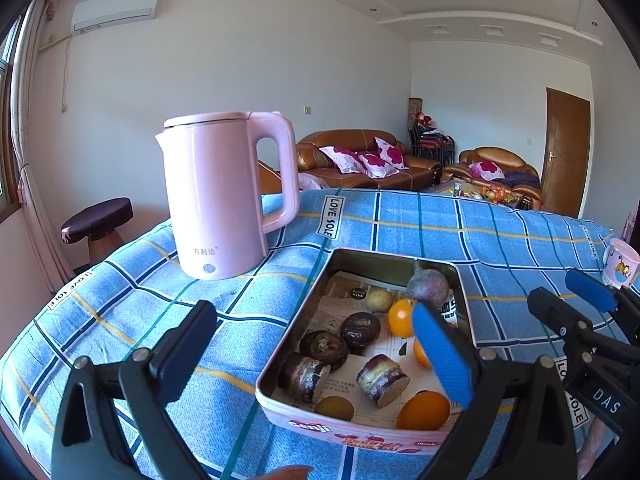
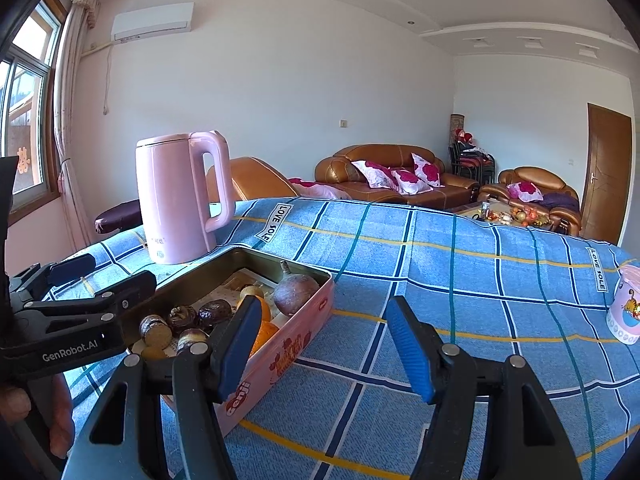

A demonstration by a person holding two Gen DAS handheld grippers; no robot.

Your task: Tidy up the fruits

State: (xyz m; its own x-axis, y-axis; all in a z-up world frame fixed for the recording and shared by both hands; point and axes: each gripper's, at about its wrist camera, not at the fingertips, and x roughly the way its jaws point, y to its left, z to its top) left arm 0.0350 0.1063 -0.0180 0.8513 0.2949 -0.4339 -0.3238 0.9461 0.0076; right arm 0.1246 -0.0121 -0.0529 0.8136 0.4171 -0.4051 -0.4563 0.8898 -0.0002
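Observation:
A pink metal tin lies on the blue checked tablecloth and holds the fruit: oranges, a purple passion fruit, dark brown chestnut-like pieces and a small yellow-green fruit. My left gripper is open and empty, its jaws standing astride the tin's left side. My right gripper is open and empty just right of the tin; it also shows at the right edge of the left wrist view. The passion fruit sits at the tin's far end.
A pink electric kettle stands on the cloth behind and left of the tin. A small pink cartoon cup stands at the far right. The table's curved edge drops off to the left and far side; sofas and a stool lie beyond.

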